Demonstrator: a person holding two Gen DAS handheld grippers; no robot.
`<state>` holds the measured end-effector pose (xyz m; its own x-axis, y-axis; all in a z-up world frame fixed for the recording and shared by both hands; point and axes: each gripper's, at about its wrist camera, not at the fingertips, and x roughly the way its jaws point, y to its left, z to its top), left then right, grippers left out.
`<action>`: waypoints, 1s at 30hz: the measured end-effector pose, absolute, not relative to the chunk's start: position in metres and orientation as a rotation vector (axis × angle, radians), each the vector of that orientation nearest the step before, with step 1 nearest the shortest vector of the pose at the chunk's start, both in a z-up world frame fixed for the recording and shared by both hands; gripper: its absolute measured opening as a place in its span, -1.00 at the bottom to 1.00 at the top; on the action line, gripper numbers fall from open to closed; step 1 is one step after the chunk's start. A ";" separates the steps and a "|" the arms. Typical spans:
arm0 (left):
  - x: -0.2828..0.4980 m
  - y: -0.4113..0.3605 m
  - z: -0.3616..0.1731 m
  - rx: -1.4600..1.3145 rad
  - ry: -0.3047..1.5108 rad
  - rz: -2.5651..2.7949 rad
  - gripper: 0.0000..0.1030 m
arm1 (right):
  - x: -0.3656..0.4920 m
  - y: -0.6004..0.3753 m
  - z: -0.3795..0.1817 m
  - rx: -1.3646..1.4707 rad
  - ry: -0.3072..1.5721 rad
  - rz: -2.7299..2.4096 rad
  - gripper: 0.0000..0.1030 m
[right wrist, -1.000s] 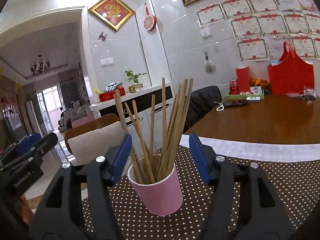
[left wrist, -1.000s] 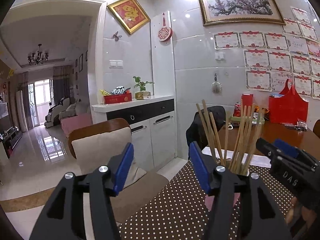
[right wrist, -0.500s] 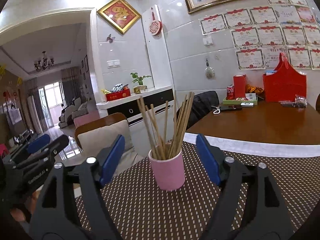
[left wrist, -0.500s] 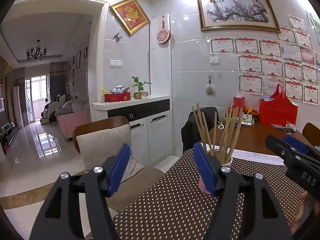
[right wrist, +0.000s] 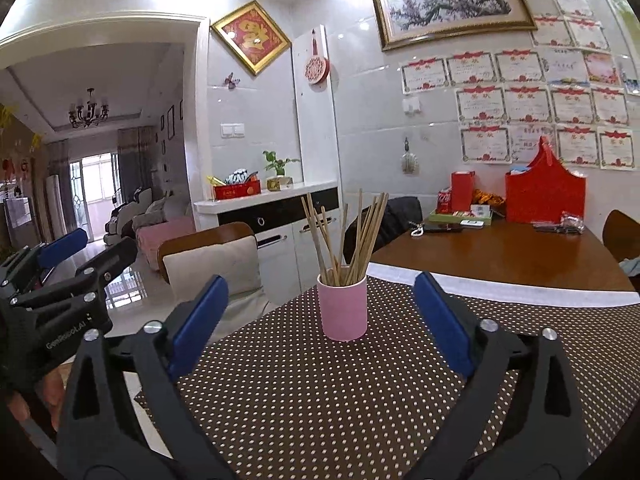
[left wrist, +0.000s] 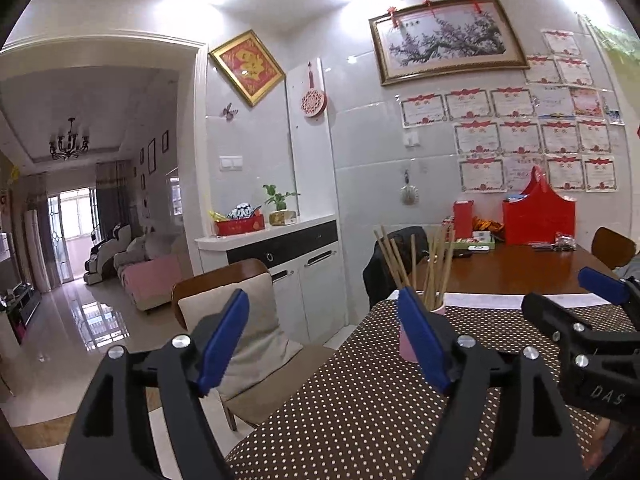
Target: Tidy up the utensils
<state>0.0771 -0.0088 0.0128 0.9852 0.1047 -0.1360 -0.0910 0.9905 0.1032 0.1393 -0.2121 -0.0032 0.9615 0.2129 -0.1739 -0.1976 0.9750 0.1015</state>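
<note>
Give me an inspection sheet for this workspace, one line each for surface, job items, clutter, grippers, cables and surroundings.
Surface: brown dotted mat on a wooden table, with a white strip at the mat's far edge.
Job's things: pink cup upright on the mat, holding a bundle of chopsticks; none seen lying loose.
Clutter: red box, cola can, green tray at the table's far end.
Grippers: left gripper and right gripper both open, jaws just widened, nothing between the pads; the cup stands beyond them.
Cables: nothing seen.
Surroundings: cushioned chair beside the table, white cabinet, tiled wall with certificates.
</note>
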 end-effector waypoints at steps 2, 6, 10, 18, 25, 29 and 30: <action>0.062 -0.005 0.017 0.088 0.133 0.106 0.49 | 0.128 -0.210 0.000 0.088 0.172 0.201 0.83; 0.038 -0.001 0.023 0.082 0.127 0.093 0.50 | 0.107 -0.207 0.007 0.112 0.149 0.200 0.84; 0.020 0.005 0.026 0.070 0.119 0.102 0.50 | 0.093 -0.206 0.009 0.136 0.137 0.205 0.85; 0.002 0.009 0.034 0.067 0.111 0.098 0.50 | 0.076 -0.191 0.016 0.105 0.112 0.221 0.85; -0.005 0.008 0.039 0.061 0.089 0.101 0.50 | 0.065 -0.185 0.021 0.081 0.085 0.221 0.85; -0.006 0.005 0.041 0.065 0.082 0.103 0.50 | 0.060 -0.185 0.021 0.084 0.076 0.220 0.86; -0.007 0.005 0.041 0.066 0.082 0.104 0.50 | 0.060 -0.184 0.021 0.083 0.076 0.218 0.87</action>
<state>-0.0065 0.0046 0.0409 0.9912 0.1062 -0.0787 -0.1008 0.9924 0.0700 0.0598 -0.1841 0.0206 0.9734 0.2193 -0.0666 -0.2129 0.9728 0.0908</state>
